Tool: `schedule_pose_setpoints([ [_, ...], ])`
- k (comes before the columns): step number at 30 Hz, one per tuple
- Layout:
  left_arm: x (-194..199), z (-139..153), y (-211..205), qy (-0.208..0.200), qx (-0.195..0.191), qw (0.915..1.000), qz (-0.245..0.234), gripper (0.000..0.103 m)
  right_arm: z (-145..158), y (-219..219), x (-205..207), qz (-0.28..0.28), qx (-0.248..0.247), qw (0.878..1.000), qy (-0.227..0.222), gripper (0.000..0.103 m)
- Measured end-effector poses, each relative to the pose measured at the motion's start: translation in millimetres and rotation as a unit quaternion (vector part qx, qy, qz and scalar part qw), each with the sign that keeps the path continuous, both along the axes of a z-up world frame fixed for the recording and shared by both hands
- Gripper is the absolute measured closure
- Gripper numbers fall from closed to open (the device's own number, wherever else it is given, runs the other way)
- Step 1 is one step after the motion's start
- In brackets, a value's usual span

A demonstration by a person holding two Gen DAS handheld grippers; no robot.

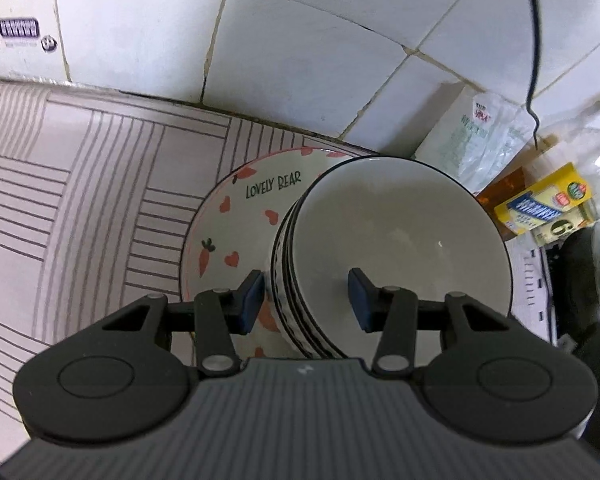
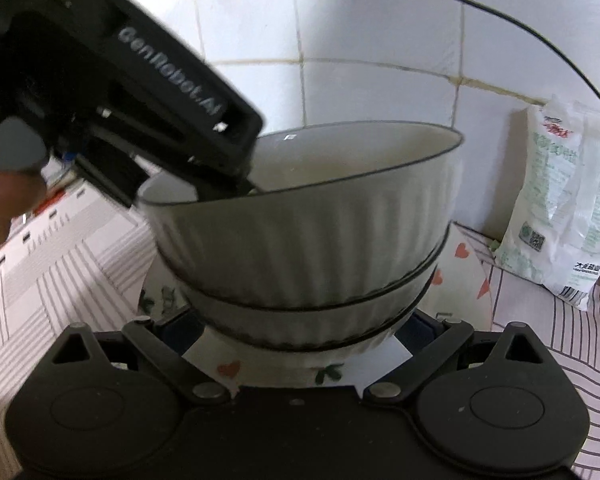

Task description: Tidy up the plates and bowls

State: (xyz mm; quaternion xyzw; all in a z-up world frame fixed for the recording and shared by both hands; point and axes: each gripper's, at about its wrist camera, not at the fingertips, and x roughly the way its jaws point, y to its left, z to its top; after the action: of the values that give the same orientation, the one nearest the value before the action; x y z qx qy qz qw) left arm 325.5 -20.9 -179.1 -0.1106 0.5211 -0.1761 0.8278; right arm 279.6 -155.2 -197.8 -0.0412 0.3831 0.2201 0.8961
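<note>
1. Stacked white bowls (image 1: 400, 248) with thin dark rims and ribbed outer walls, nested one inside another, standing on a plate (image 1: 236, 216) printed with red hearts, carrots and the words "LOVELY BEAR".
2. Same stack close up in the right wrist view, top bowl (image 2: 300, 216) tilted a little in the one beneath, plate (image 2: 464, 256) showing under and behind.
3. Plate flat on the worktop (image 1: 80, 200), close to the tiled wall (image 1: 280, 40), on a pale cloth with grey line blocks.
4. Left claw (image 1: 308, 300) open, blue pads straddling the near wall of the stack: one pad outside by the rims, the other over the top bowl's hollow; no contact visible on either side.
5. Left claw (image 2: 224, 176) seen from the right wrist as a black body reaching down over the top bowl's rim, tip inside the bowl.
6. Right claw (image 2: 304, 332) low and just in front of the stack, spread wide to both sides of the lowest bowl; fingertips hidden behind the bowls, so touching or not cannot be told.
7. White bag (image 1: 472, 140) with green print against the wall beside the plate; same bag (image 2: 560, 208) upright at the right.
8. Yellow box (image 1: 548, 200) further along, just past the bag.
9. Black cable (image 1: 534, 40) hanging down the tiles.
</note>
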Motion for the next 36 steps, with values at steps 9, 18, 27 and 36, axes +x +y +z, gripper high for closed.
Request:
schedule_pose_setpoints([
  [9, -36.3, 36.4, -5.9, -0.09, 0.101, 0.9908, -0.001, 0.057, 34.2, -7.2, -31.6, -0.042, 0.013, 0.999, -0.004, 0.004],
  [18, -87.5, 72.4, -2.9, -0.141, 0.134, 0.9808, -0.013, 0.043, 63.4, -15.5, -79.2, -0.114, 0.02, 0.993, -0.012, 0.004],
  [27, -142.8, 92.2, 20.6, -0.144, 0.136, 0.9803, 0.003, 0.034, 95.4, -20.4, -121.2, -0.174, -0.004, 0.984, -0.023, 0.004],
  [36, -198.3, 115.0, 46.7, -0.154, 0.144, 0.9773, 0.02, 0.023, 132.7, -7.0, -165.8, -0.204, -0.018, 0.978, -0.029, 0.004],
])
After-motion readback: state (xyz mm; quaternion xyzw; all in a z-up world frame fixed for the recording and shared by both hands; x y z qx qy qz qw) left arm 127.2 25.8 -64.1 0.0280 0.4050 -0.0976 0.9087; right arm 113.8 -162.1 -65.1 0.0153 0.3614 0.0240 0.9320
